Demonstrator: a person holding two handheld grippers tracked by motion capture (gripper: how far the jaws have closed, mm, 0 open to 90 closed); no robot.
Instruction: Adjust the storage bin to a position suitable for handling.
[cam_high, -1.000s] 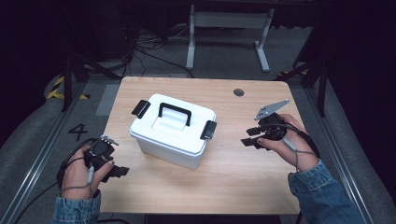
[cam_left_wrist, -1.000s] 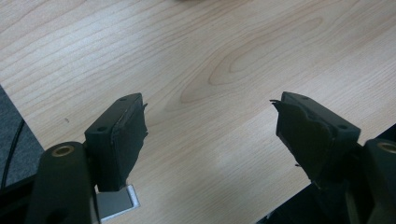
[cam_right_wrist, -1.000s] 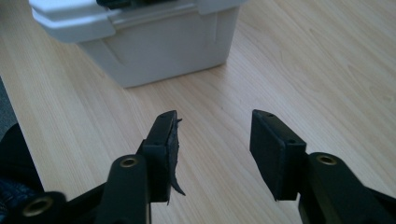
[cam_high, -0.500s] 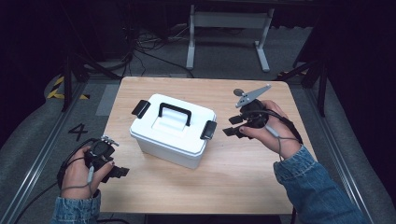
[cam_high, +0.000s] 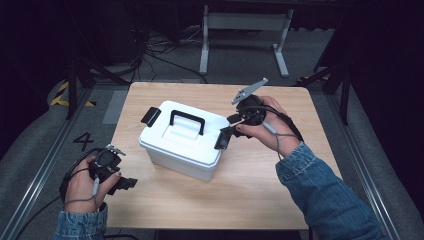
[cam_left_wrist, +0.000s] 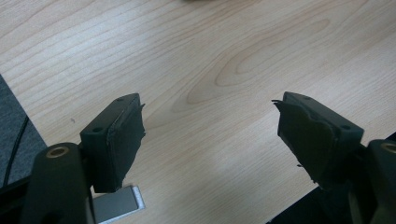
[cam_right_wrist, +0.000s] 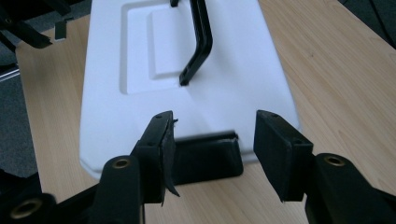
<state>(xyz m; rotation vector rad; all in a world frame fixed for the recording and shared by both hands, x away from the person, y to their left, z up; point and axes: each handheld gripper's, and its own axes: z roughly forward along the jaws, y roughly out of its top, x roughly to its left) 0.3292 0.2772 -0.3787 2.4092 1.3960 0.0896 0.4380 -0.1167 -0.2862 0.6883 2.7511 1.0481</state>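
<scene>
The white storage box (cam_high: 182, 141) sits at the middle of the wooden tabletop (cam_high: 260, 200), lid closed, with its long axis running diagonally from the far left corner toward the near right edge. A black carrying handle (cam_high: 187, 121) stands on the lid along that same axis, and a black latch is fitted at each short end: the left latch (cam_high: 150, 116) faces the far left corner, the right latch (cam_high: 223, 136) faces the right edge. The right hand (cam_high: 267, 125) reaches in from the near right corner, forearm in a denim sleeve (cam_high: 325, 195), wrist bent toward the box, and holds the right gripper (cam_high: 234, 127) at the right latch. In the right gripper view, the right gripper (cam_right_wrist: 212, 140) has its jaws moderately spread, one on each side of the latch (cam_right_wrist: 205, 156); whether either pad touches the latch cannot be determined. The near end of the box is partly hidden behind the jaws in that view. The left hand (cam_high: 90, 175) rests at the near left corner of the tabletop, well apart from the box, with the left gripper (cam_high: 125, 184) pointing toward the right along the near edge. In the left gripper view, the left gripper (cam_left_wrist: 210, 135) has its jaws wide apart over bare wood, holding nothing. The pad on its right jaw appears torn at the edge.
</scene>
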